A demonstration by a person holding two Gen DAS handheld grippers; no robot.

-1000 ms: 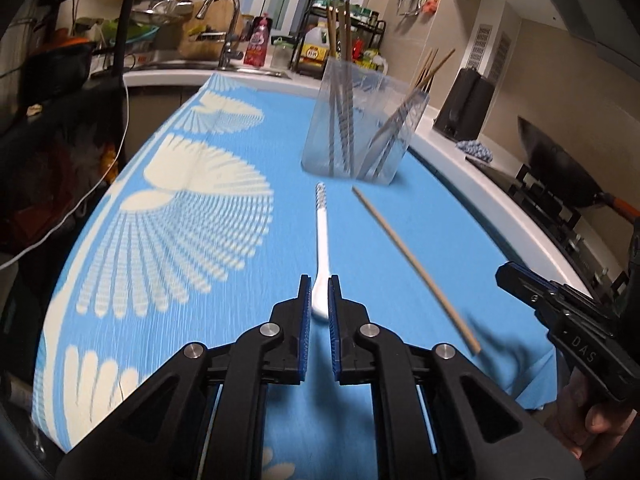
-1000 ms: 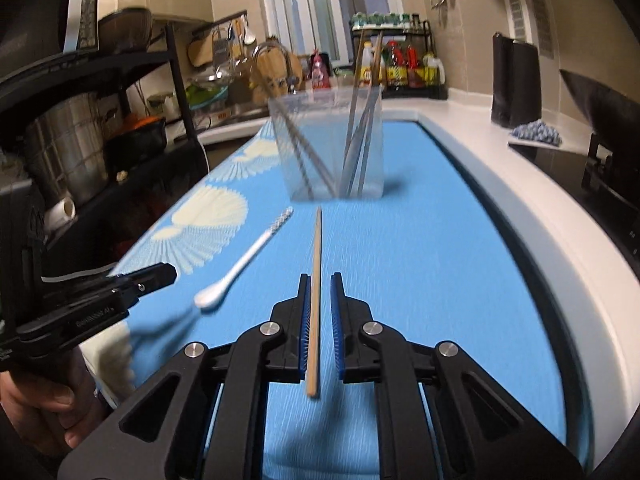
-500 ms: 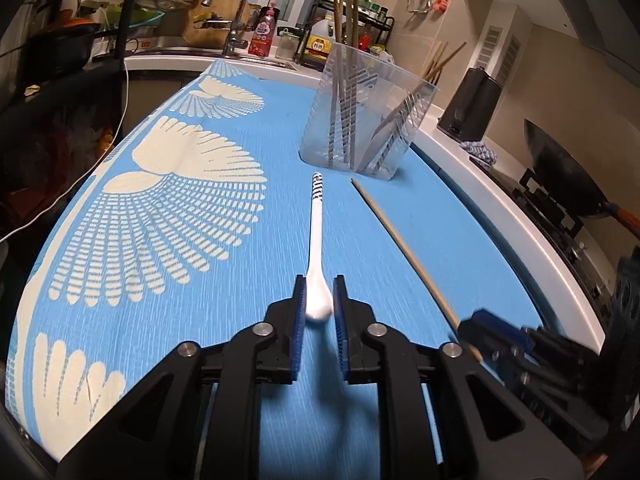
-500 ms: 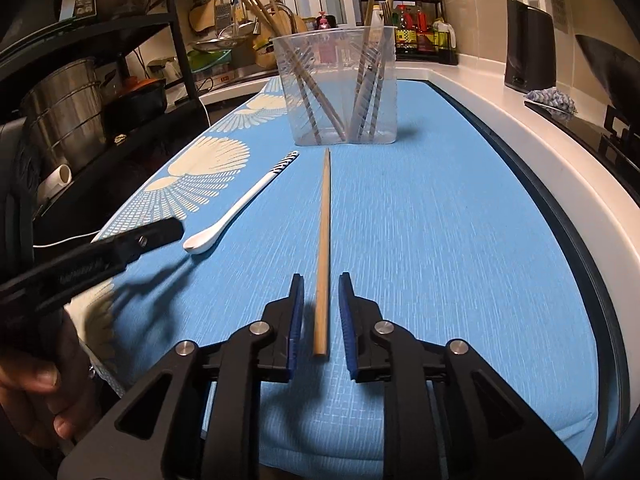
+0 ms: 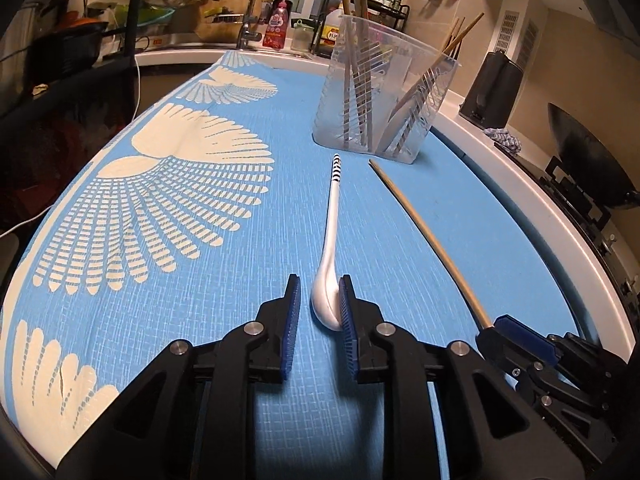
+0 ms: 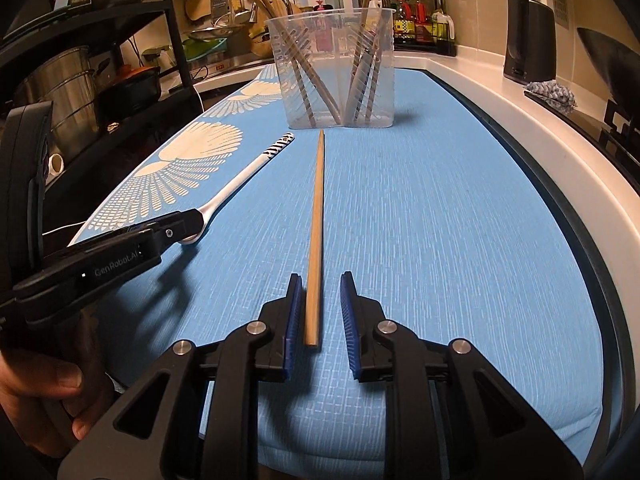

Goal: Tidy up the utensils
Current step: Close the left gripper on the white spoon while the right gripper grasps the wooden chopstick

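White spoon [image 5: 329, 248] lies flat on the blue cloth [image 5: 200, 320], bowl between the left gripper [image 5: 319, 307] jaws, which are opening, touching the right pad only. Right gripper [image 6: 319, 307] sits apart around the wooden chopstick [image 6: 316, 216], not pinching it. Both utensils point toward the clear holder [image 6: 332, 72].

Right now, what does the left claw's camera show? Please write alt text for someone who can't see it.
The left claw, jaws opening, straddles the bowl of a white spoon lying on a blue patterned cloth. Beside the spoon lies a wooden chopstick, its near end at the right claw. Beyond both stands a clear holder with utensils.
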